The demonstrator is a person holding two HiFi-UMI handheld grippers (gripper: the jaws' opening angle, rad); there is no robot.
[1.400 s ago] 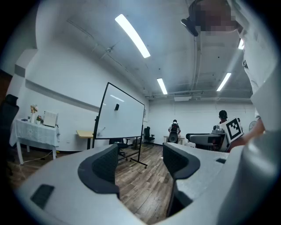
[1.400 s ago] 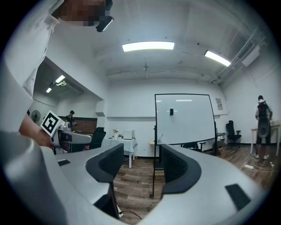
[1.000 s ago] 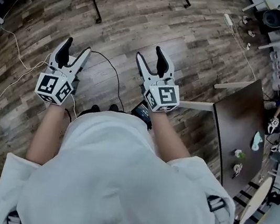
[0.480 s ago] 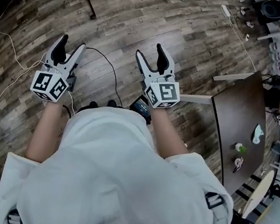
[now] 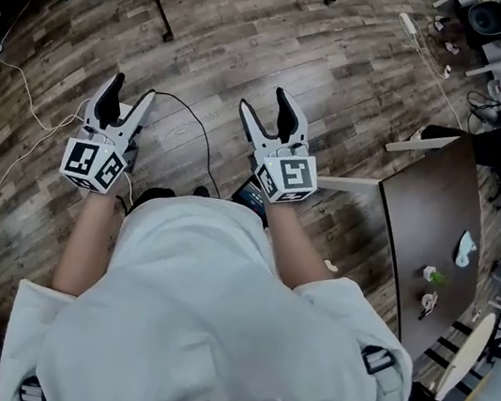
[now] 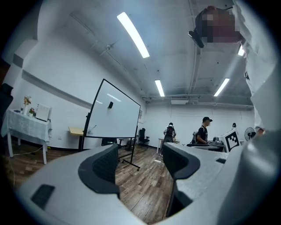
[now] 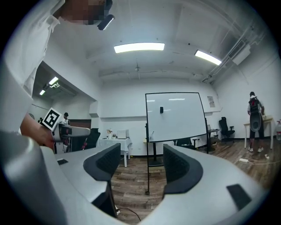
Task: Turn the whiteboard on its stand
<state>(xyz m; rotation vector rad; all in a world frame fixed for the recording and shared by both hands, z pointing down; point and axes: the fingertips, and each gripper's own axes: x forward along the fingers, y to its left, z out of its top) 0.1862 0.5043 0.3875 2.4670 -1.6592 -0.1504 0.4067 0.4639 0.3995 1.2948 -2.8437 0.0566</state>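
At twelve o'clock, well off, whiteboard (image 7: pixel 175 116) untouched, turning not begun; left gripper (image 5: pixel 131 89) and right gripper (image 5: pixel 264 104) gape empty, right's jaws just been opening, then closing slightly.

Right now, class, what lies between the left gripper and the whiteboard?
Only bare wood floor lies between the left gripper and the whiteboard; the left gripper view shows it.

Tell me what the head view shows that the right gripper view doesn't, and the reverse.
Head view only: the brown table with small items on it. Right gripper view only: the whiteboard face and the ceiling lights. Both: the wooden floor, the left tongs, and the right tongs, whose jaws have just opened wider then eased in, nothing between them.
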